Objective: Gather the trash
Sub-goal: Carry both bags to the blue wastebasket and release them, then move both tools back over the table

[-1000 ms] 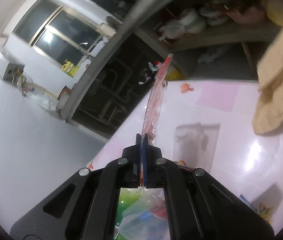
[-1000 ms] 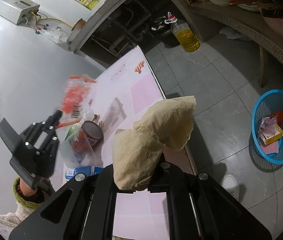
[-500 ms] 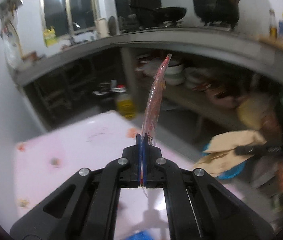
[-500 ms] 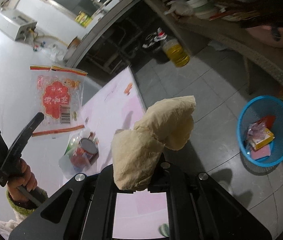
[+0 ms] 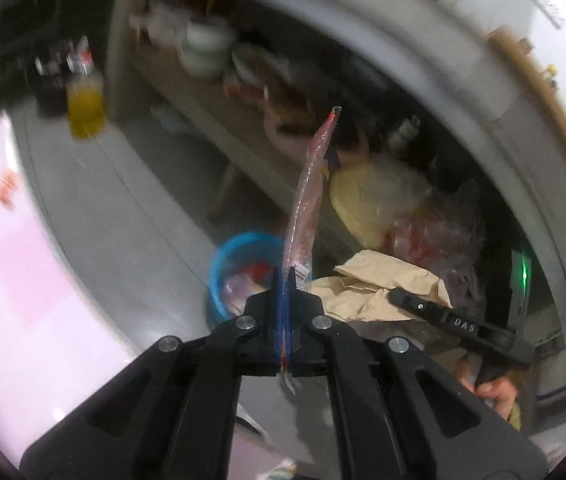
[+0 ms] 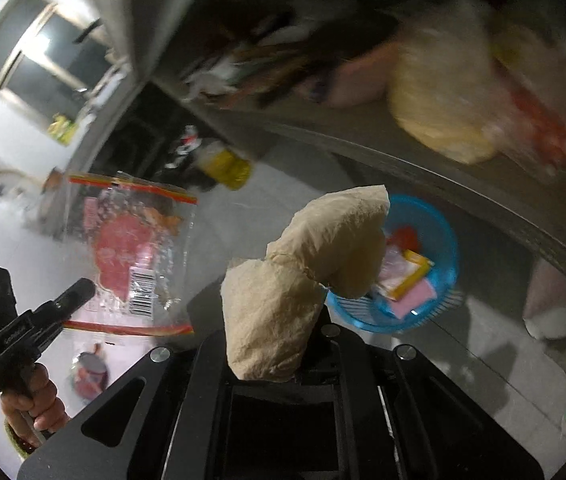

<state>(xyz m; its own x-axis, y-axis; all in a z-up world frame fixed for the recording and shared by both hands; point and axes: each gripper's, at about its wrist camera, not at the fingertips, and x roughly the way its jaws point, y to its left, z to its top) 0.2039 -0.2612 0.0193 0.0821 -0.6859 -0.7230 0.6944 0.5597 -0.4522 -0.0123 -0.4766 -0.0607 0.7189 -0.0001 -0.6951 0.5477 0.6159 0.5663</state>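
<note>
Now, through my left wrist camera, my left gripper (image 5: 283, 300) is pinched tight on the bottom edge of a clear plastic wrapper (image 5: 307, 196) with red print, which stands up edge-on from the jaws. Beyond it, on the grey floor, sits the blue basket (image 5: 219, 264) with some trash already inside. To the right I see the crumpled brown paper (image 5: 379, 284) clamped in my right gripper (image 5: 399, 300), with my hand (image 5: 491, 388) on its handle below.

From the right wrist camera, my right gripper (image 6: 307, 344) is closed on that brown paper (image 6: 307, 280), which bulges up and hides the fingertips. The blue basket (image 6: 443, 240) lies just past it, partly covered by the paper. My left gripper (image 6: 79, 288) holds the wrapper (image 6: 135, 252) flat-on at the left, over the floor.

I judge this the carrying step: both pieces are in hand and not yet over the basket. Next I need each gripper above the rim before letting go, the light wrapper especially, since it may drift.
</note>
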